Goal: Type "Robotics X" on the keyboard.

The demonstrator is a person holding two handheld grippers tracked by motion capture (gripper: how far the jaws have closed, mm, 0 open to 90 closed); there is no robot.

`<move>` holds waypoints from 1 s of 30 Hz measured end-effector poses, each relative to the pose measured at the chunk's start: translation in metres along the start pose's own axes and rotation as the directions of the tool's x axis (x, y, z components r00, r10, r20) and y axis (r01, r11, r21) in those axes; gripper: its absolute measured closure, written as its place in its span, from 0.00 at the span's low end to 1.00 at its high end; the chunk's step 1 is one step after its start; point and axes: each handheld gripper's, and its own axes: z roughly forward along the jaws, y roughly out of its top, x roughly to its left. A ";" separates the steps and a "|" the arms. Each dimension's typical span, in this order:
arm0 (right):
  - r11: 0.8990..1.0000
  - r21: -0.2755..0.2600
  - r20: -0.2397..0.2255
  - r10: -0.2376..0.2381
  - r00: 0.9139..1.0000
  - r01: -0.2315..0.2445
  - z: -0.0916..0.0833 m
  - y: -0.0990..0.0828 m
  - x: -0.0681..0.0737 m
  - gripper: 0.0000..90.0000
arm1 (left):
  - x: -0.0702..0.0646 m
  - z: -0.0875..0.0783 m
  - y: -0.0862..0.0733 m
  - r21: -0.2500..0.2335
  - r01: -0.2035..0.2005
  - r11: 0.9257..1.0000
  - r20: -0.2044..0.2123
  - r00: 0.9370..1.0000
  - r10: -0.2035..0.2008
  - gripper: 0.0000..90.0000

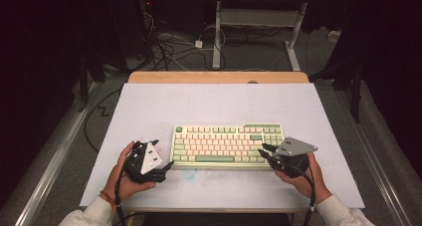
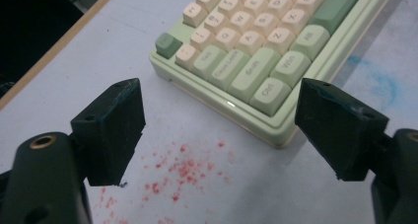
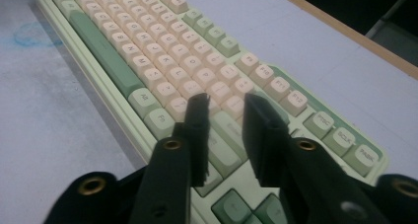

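A pale green keyboard [image 1: 228, 145] with cream and green keys lies near the front of the white table top [image 1: 214, 101]. My left gripper [image 1: 163, 154] sits just off the keyboard's left end, held in a hand. In the left gripper view its jaws [image 2: 219, 105] stand wide apart, with the keyboard's [image 2: 246, 51] near-left corner between and beyond them, nothing held. My right gripper [image 1: 263, 151] hovers over the keyboard's right end. In the right gripper view [image 3: 226, 103] its two jaws stand close together with a narrow gap, above the keys [image 3: 162, 51], holding nothing.
Red specks [image 2: 182, 169] and a blue smudge [image 2: 379, 81] mark the table top near the keyboard. A wooden edge [image 1: 219, 76] runs along the far side. Beyond it, cables [image 1: 164, 42] and a desk frame [image 1: 216, 37] stand on the floor.
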 end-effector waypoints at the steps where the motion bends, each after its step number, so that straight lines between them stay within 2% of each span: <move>1: 1.000 0.002 -0.008 -0.005 1.000 0.005 0.002 0.003 0.000 0.87 | 0.000 0.000 -0.002 0.002 0.004 1.000 -0.001 1.000 -0.004 0.20; 9: 0.999 0.023 -0.064 -0.030 0.998 0.032 0.030 0.027 0.005 1.00 | -0.002 -0.002 -0.015 0.031 0.030 0.999 0.020 0.999 -0.030 0.20; 18: 0.997 0.056 -0.103 -0.055 0.993 0.061 0.069 0.049 0.011 1.00 | -0.003 0.001 -0.019 0.053 0.030 0.998 0.027 0.999 -0.032 0.20; 24: 0.992 0.095 -0.112 -0.075 0.991 0.086 0.092 0.055 0.016 1.00 | -0.004 0.002 -0.018 0.055 0.033 0.998 0.031 0.999 -0.035 0.20; 30: 0.988 0.123 -0.119 -0.081 0.990 0.095 0.105 0.056 0.016 1.00 | -0.004 0.002 -0.019 0.058 0.036 0.998 0.034 0.999 -0.038 0.20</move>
